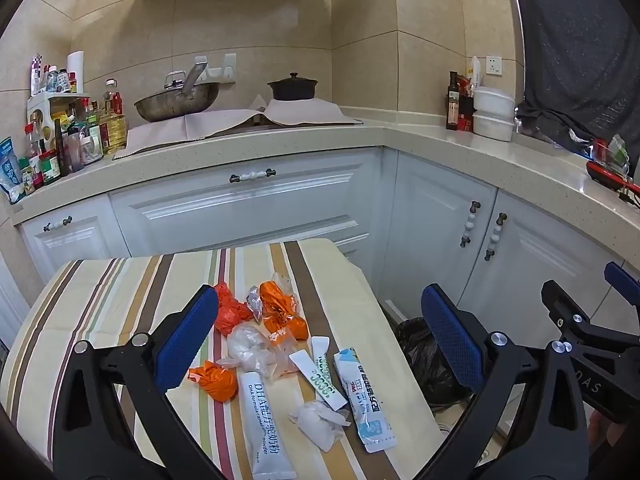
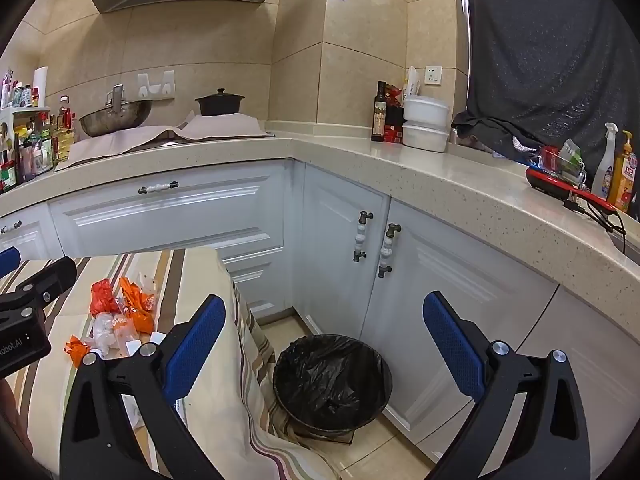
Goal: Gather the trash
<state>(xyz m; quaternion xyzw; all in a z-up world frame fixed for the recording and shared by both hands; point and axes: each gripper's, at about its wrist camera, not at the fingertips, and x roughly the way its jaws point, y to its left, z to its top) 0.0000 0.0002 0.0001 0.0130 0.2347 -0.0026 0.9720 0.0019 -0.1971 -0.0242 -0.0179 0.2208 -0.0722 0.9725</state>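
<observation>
Trash lies on the striped tablecloth [image 1: 100, 312]: several orange wrappers [image 1: 280, 312], a clear crumpled plastic bag [image 1: 250, 346], a white DHA tube [image 1: 262, 424], white sachets [image 1: 362, 392] and a crumpled tissue [image 1: 318, 422]. My left gripper [image 1: 320, 340] is open and empty, held above the trash pile. My right gripper [image 2: 324, 344] is open and empty, above a bin lined with a black bag [image 2: 332, 380] on the floor right of the table. The bin also shows in the left wrist view [image 1: 424, 360]. The trash pile shows at the left of the right wrist view [image 2: 120, 320].
White cabinets [image 2: 340, 256] stand behind the table and bin. The countertop [image 1: 248, 144] holds a wok [image 1: 176, 102], a black pot [image 1: 292, 87], bottles [image 1: 60, 144] and white containers [image 1: 493, 112]. The left gripper's body [image 2: 24, 320] shows at the left edge of the right wrist view.
</observation>
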